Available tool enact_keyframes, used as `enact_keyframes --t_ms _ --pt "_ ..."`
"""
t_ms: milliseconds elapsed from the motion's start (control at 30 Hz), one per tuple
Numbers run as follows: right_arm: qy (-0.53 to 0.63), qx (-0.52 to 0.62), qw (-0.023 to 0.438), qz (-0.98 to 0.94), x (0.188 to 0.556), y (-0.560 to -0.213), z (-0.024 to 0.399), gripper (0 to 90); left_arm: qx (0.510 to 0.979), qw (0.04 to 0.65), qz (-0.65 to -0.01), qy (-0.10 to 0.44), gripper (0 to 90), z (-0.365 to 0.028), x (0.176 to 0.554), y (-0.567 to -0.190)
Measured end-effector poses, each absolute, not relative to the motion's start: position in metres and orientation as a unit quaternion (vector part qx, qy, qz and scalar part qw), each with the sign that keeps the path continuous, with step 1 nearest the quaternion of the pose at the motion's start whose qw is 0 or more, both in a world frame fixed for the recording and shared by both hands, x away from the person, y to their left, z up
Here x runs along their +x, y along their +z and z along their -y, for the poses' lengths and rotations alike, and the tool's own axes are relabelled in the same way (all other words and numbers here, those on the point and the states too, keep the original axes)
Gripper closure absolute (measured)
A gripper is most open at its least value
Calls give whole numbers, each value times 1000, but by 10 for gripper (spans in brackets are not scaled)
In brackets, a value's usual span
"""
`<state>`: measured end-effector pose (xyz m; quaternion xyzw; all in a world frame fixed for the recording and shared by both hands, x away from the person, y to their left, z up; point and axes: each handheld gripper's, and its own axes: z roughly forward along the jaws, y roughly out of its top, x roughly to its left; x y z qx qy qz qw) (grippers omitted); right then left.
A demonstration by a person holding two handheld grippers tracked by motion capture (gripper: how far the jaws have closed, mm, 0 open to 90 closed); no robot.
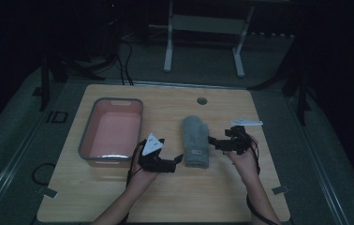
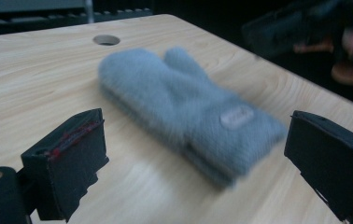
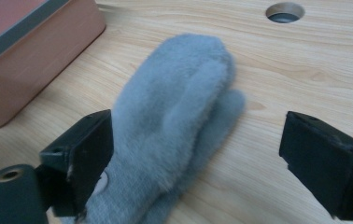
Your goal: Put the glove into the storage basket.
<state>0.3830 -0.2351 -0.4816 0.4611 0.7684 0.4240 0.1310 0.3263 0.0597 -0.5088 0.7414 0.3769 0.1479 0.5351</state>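
left gripper (image 2: 202, 172) jaws apart, grey mitten (image 2: 184, 107), small unreadable label (image 2: 236, 117)

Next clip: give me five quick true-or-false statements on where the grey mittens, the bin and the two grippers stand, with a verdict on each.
1. The grey mittens lie stacked flat on the table. True.
2. The mittens are inside the pink bin. False: they lie on the wood to its right, apart from it.
3. The right gripper is clamped on the mittens. False: its jaws stand wide open, nothing pressed between them.
4. The left gripper is open, with the mittens ahead of it. True.
5. The round hole in the table is covered by the mittens. False: it lies bare beyond them.
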Motion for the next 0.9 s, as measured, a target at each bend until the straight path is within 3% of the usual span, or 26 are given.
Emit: enact_keyframes --t_ms 33,133,233,333,467,800,900 --pt "423 462 127 -770 386 -484 232 103 742 535 -381 135 58 -56 335 -508" --pt "412 469 130 -770 396 -492 224 297 754 509 -393 138 69 -41 357 -509" --pt "404 480 125 -769 404 -503 217 423 762 487 -412 108 83 -28 378 -517" --pt "404 498 89 -762 411 -517 214 432 775 456 -428 92 119 -17 392 -529" --pt "384 509 74 -767 412 -534 211 426 790 423 -438 75 139 -9 400 -539" --pt "370 515 47 -772 417 -546 215 416 797 418 -434 33 162 -8 412 -554" --pt "382 511 32 -770 417 -548 216 529 799 428 -423 11 258 -8 414 -555"
